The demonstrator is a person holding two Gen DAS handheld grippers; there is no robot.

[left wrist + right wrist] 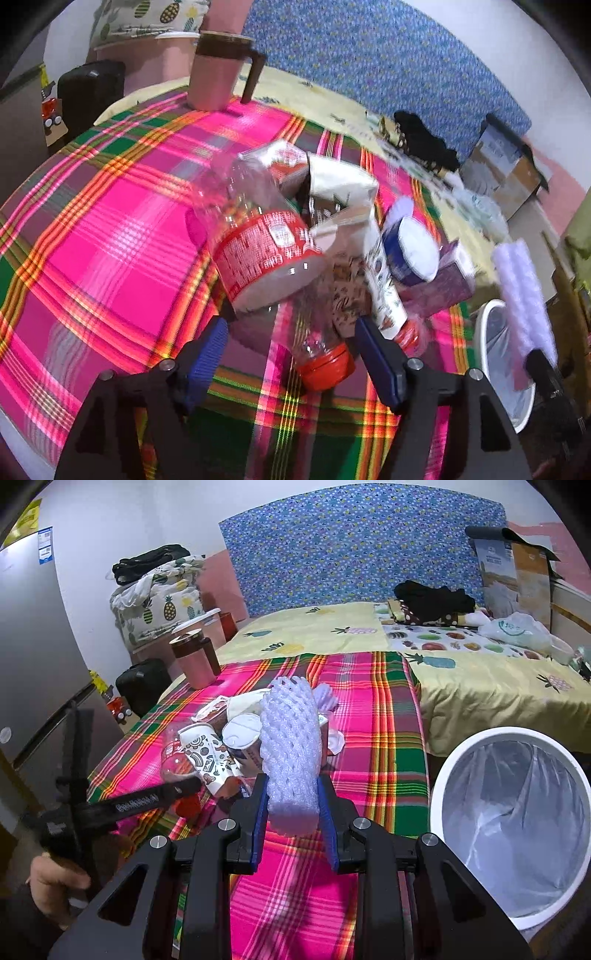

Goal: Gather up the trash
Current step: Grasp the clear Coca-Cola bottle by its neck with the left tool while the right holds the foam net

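Observation:
A clear plastic bottle (258, 254) with a red label lies on the plaid tablecloth (110, 240). Its red cap (325, 365) and neck sit between the jaws of my left gripper (293, 350), which stands open with its pads off the bottle. Behind the bottle lies a heap of trash: a crumpled carton (336, 184), a patterned paper cup (207, 757) and a blue tub (410, 251). My right gripper (293, 781) is shut on a white foam fruit net (291, 753), held upright over the table's near right part. The net (521, 291) also shows in the left wrist view.
A white bin (517, 734) lined with a clear bag stands on the floor right of the table, its rim (484, 314) beside the net. A pink jug (194, 661) with a brown lid stands at the table's far left. Behind is a bed (480, 686). A hand (55, 878) holds the left gripper.

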